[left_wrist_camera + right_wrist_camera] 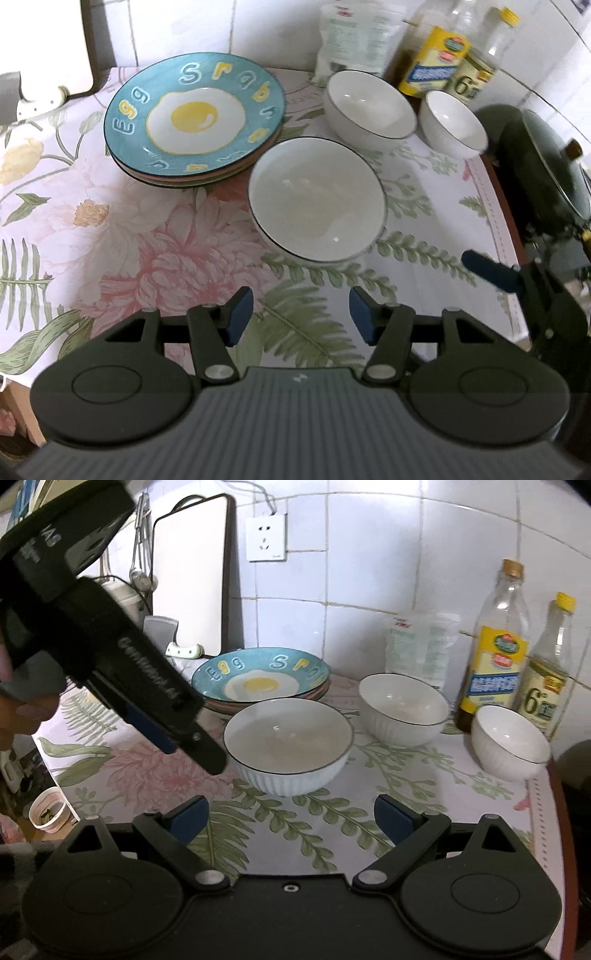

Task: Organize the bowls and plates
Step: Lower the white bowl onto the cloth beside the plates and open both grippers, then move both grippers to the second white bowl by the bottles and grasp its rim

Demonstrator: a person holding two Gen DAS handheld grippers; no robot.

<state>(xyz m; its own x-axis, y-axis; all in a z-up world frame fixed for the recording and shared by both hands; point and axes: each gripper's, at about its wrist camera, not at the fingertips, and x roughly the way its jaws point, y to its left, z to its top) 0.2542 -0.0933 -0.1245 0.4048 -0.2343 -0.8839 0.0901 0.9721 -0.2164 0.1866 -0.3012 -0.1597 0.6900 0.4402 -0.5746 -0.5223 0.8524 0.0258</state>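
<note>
Left wrist view: both tongs (295, 314) (291, 819) gape empty over bare cloth (129, 240), just short of the big bowl's (317, 199) rim.

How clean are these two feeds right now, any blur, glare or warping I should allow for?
Left wrist view: fisheye bends the table edge; the dark pot at right is smeared, while the egg plate is sharp. Right wrist view: the wall tiles curve, the oil bottle looks slightly soft, small glints sit in the nearest bowl, and the left claw blocks the upper left.
</note>
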